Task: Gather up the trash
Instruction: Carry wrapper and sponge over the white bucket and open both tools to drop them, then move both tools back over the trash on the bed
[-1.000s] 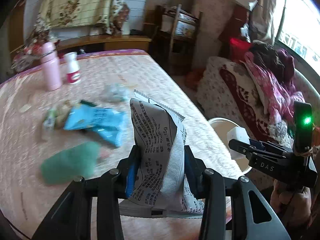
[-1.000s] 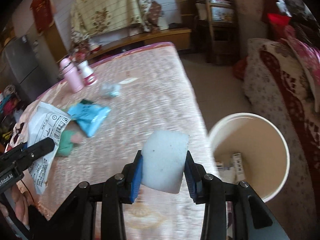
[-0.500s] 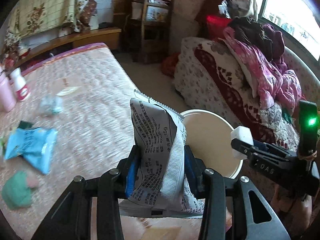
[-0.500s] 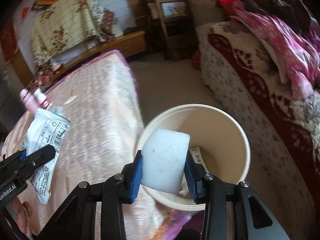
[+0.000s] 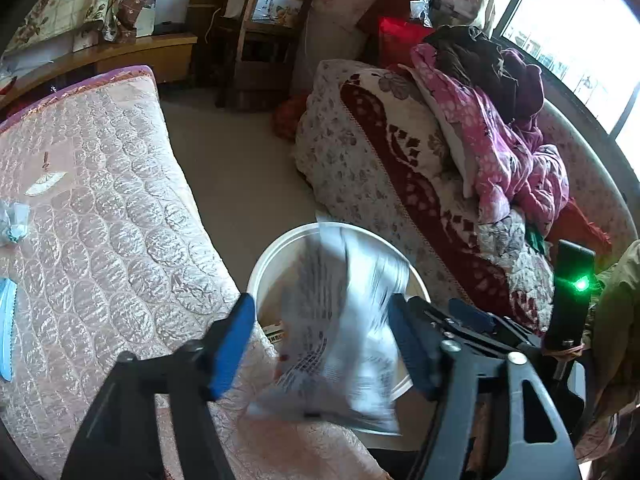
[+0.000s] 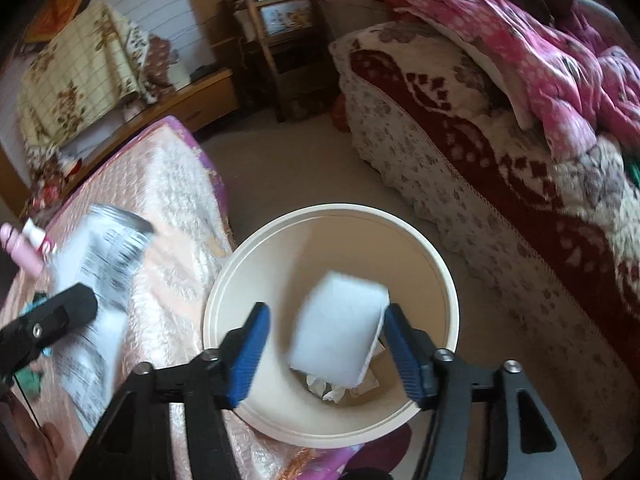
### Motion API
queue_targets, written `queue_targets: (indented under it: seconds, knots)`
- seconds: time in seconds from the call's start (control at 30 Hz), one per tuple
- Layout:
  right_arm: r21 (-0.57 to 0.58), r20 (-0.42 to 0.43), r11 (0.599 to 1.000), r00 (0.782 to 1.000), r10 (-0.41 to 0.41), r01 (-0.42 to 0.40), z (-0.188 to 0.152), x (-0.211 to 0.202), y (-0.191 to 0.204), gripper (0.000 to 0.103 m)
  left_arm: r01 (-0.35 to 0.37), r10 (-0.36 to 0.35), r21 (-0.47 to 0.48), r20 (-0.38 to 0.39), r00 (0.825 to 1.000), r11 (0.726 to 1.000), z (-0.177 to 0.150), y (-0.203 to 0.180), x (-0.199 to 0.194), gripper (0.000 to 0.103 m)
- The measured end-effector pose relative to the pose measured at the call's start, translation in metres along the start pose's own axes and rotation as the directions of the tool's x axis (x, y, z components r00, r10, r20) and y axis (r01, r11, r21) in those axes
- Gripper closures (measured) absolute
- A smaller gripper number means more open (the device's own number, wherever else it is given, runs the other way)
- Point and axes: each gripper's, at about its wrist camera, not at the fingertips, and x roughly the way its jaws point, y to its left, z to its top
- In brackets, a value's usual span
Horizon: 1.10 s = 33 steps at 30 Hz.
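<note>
My left gripper (image 5: 320,344) is open over the edge of the cream bin (image 5: 266,258); the white printed wrapper (image 5: 340,332) hangs blurred between its spread jaws, loose. The wrapper also shows in the right wrist view (image 6: 100,280). My right gripper (image 6: 324,344) is open above the bin (image 6: 448,280); the white foam block (image 6: 340,332) is blurred between its jaws, touching the right one at most, over the bin's opening. Crumpled paper (image 6: 326,388) lies in the bin's bottom.
The pink quilted bed (image 5: 100,240) lies left of the bin, with a blue wrapper (image 5: 6,328) and crumpled tissue (image 5: 14,220) on it. A sofa with a pink blanket (image 5: 500,152) stands right. A pink bottle (image 6: 20,248) stands at the bed's far side.
Both grippers have opened over the bin. The wrapper and the foam block were let go and are blurred, dropping. The left gripper swung further right toward the bin.
</note>
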Motion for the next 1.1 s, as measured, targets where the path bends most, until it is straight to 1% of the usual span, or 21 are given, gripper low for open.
queue_targets:
  seconds: [0.17,0.27,0.4,0.53,0.6,0.67,0.8,0.97,1.1]
  knots:
    - [0.028,0.017,1.000,1.000,0.005,-0.005,0.002,-0.002,-0.006,0.032,-0.051,0.051,-0.006,0.015,0.999,0.999,-0.003,0.008,-0.007,0.032]
    - [0.018,0.019,1.000,1.000,0.012,-0.012,0.001,-0.003,-0.004,0.032,-0.081,0.081,-0.005,0.037,0.996,0.997,-0.007,0.014,-0.017,0.031]
    - [-0.009,0.037,1.000,0.999,0.010,-0.010,0.001,-0.007,0.004,0.032,-0.123,0.121,0.025,0.068,0.990,0.992,-0.012,0.016,-0.031,0.031]
    - [-0.037,0.066,0.999,0.998,0.001,0.002,0.001,-0.019,0.015,0.032,-0.168,0.160,0.058,0.121,0.980,0.984,-0.018,0.018,-0.053,0.031]
    - [-0.051,0.072,0.999,0.997,0.003,0.000,0.001,-0.025,0.023,0.032,-0.181,0.169,0.073,0.147,0.975,0.981,-0.021,0.020,-0.064,0.031]
    - [-0.059,0.074,0.998,0.997,0.004,0.001,0.001,-0.031,0.028,0.032,-0.213,0.196,0.085,0.177,0.965,0.973,-0.024,0.023,-0.075,0.031]
    - [-0.067,0.092,0.998,0.996,0.013,-0.006,0.001,-0.044,0.039,0.031,-0.233,0.212,0.088,0.197,0.957,0.969,-0.028,0.029,-0.091,0.031]
    - [-0.115,0.099,0.993,0.995,0.020,-0.008,0.000,-0.057,0.060,0.031,-0.246,0.229,0.061,0.211,0.950,0.967,-0.034,0.042,-0.107,0.031]
    - [-0.153,0.108,0.988,0.993,0.041,-0.025,-0.003,-0.067,0.081,0.031,-0.255,0.241,0.036,0.224,0.944,0.966,-0.040,0.054,-0.124,0.031]
